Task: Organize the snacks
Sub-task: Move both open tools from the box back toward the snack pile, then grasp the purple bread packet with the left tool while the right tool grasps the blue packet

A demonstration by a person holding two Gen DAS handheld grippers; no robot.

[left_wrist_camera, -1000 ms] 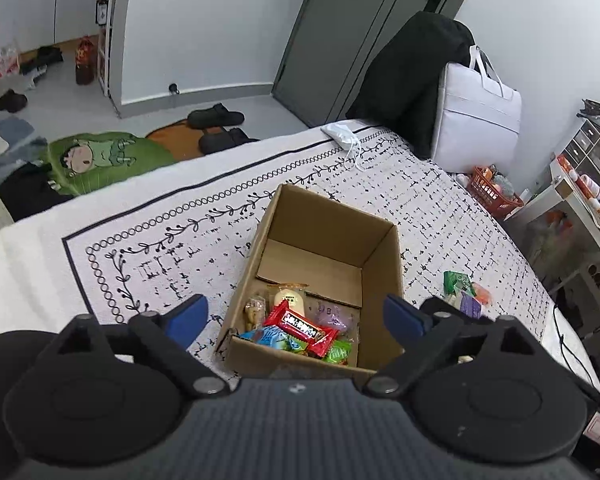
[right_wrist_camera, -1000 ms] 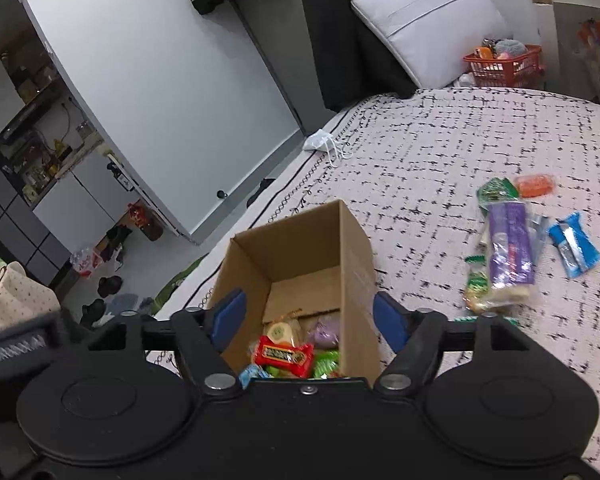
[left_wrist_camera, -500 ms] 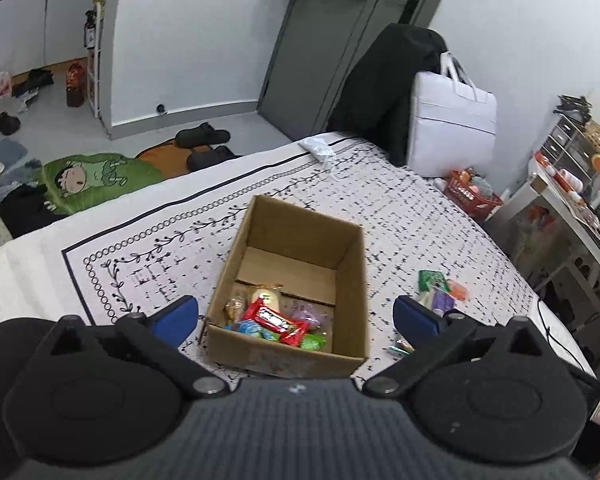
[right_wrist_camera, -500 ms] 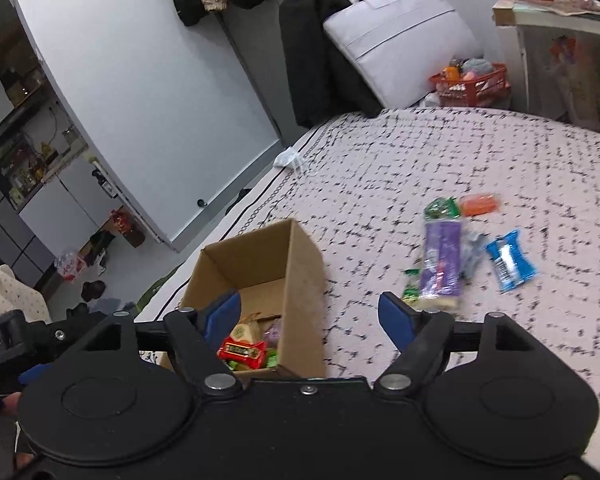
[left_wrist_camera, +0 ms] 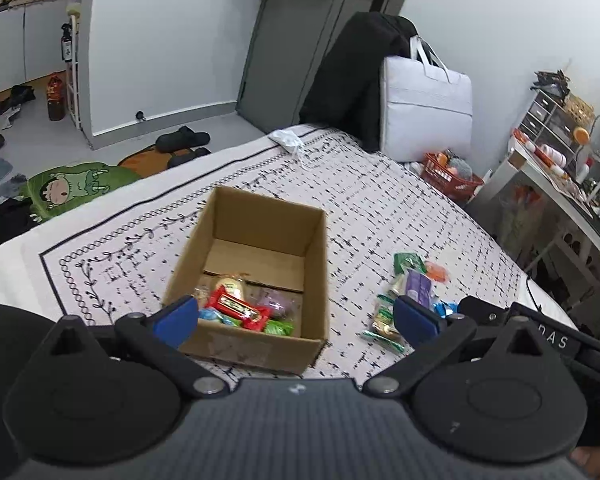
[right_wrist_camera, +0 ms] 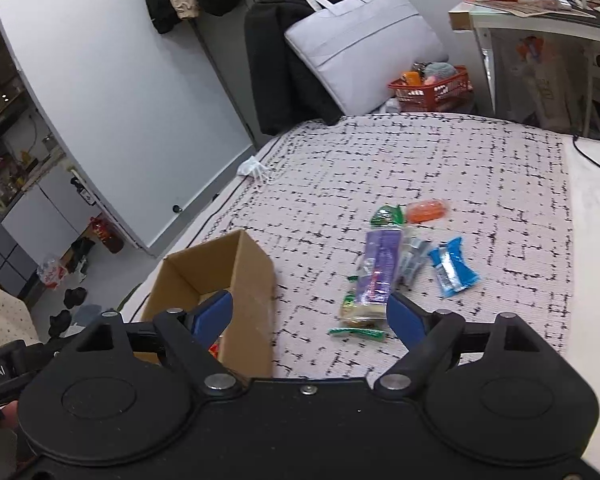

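the purple packet point(right_wrist_camera: 380, 268) looks light, crinkly and slippery; best pinched across its middle. right gripper point(right_wrist_camera: 308, 312) has just been widening, empty; left gripper point(left_wrist_camera: 296, 316) gapes empty.

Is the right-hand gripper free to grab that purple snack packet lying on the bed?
Probably yes. The right gripper has its jaws open and empty, having just been opening, and the purple packet lies just ahead on the bedspread, outside the cardboard box. Nothing covers it, though other wrappers crowd close.

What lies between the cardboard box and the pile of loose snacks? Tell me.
Only bare patterned bedspread. In the right wrist view, nothing lies between the cardboard box and the pile of loose snacks; the left wrist view shows the same gap.
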